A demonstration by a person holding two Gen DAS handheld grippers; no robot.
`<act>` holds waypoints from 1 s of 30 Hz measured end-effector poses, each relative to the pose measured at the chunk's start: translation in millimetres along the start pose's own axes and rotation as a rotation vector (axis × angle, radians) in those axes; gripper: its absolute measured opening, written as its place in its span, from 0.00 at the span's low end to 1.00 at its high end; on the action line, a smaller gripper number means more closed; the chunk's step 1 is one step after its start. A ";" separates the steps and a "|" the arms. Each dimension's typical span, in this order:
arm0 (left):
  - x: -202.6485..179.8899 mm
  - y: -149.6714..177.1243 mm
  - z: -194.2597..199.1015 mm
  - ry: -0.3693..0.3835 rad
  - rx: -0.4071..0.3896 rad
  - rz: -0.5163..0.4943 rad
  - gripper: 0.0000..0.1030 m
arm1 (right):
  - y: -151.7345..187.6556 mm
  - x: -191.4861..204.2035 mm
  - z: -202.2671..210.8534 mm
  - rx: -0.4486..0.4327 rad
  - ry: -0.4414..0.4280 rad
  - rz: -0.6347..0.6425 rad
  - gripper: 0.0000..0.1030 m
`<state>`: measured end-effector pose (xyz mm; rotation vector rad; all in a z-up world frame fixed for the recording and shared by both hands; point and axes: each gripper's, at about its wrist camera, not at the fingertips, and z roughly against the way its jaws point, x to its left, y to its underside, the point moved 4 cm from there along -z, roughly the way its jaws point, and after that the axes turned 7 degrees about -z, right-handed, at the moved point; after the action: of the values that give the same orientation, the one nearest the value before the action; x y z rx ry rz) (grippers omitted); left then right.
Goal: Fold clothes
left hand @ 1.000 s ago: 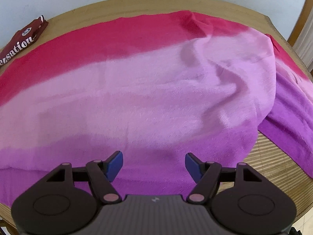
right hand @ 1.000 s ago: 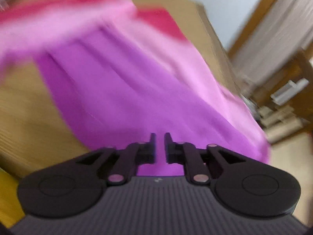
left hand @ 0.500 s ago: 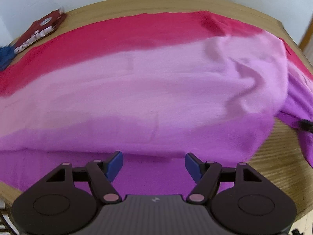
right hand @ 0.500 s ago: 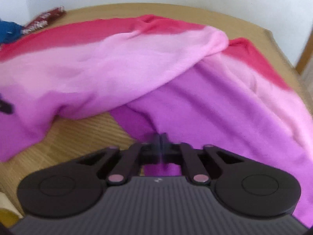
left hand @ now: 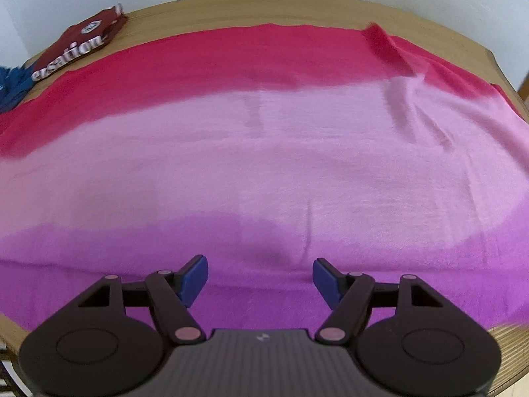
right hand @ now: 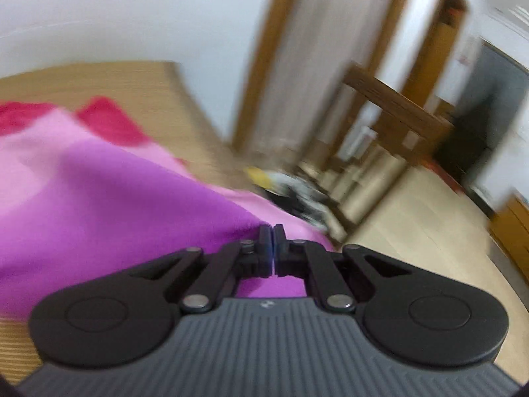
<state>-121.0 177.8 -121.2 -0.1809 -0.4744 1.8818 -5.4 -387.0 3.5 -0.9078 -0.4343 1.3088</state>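
The left gripper [left hand: 260, 276] hovers wide open, empty, over the purple hem of the pink-banded garment [left hand: 264, 152] spread ahead on the wooden table [left hand: 297, 6]. The right gripper [right hand: 271, 241] is pinched shut on the garment's purple edge, lifting it. A folded maroon shirt [left hand: 79, 46] lies far ahead-left. Since before, the wrinkled right side lies flatter.

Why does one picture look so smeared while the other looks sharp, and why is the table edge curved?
Right wrist view: motion blur smears the room and the pink-purple garment; only the right gripper is crisp. Left wrist view: mostly sharp, evenly lit; the fisheye lens bows the table edge, with dark corners.
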 end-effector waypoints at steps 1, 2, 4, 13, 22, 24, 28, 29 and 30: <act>-3.8 -2.0 -0.8 0.006 -0.001 -0.016 0.70 | 5.4 -3.5 -6.4 0.021 0.021 -0.004 0.06; -7.4 -3.8 -1.3 0.011 -0.005 -0.034 0.70 | 11.7 -4.9 -10.6 0.041 0.034 -0.007 0.07; -15.1 -6.9 -1.6 0.020 -0.013 -0.069 0.70 | 25.6 -0.9 -13.4 0.099 0.021 -0.020 0.08; -48.2 -11.2 2.0 0.022 0.000 -0.130 0.70 | 62.2 -71.4 -19.3 0.076 -0.024 -0.561 0.65; -108.0 -36.5 15.7 -0.010 0.005 -0.203 0.70 | 71.3 -101.0 -118.2 0.201 0.019 -0.635 0.65; -122.0 -38.0 18.1 -0.012 0.005 -0.216 0.70 | 73.5 -96.1 -132.9 0.210 0.012 -0.633 0.64; -143.0 -35.1 22.7 -0.020 0.014 -0.239 0.70 | 64.9 -93.4 -123.0 0.158 -0.015 -0.582 0.05; -144.0 -33.8 23.1 -0.021 0.016 -0.234 0.70 | 60.3 -95.2 -114.4 0.139 -0.028 -0.581 0.05; -143.8 -32.1 23.6 -0.019 0.018 -0.227 0.70 | 50.2 -93.8 -103.3 0.109 -0.072 -0.588 0.04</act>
<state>-50.0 48.1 -101.5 -0.0930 -0.4713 1.6667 15.4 -509.4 -77.6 -0.5787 -0.6250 0.8155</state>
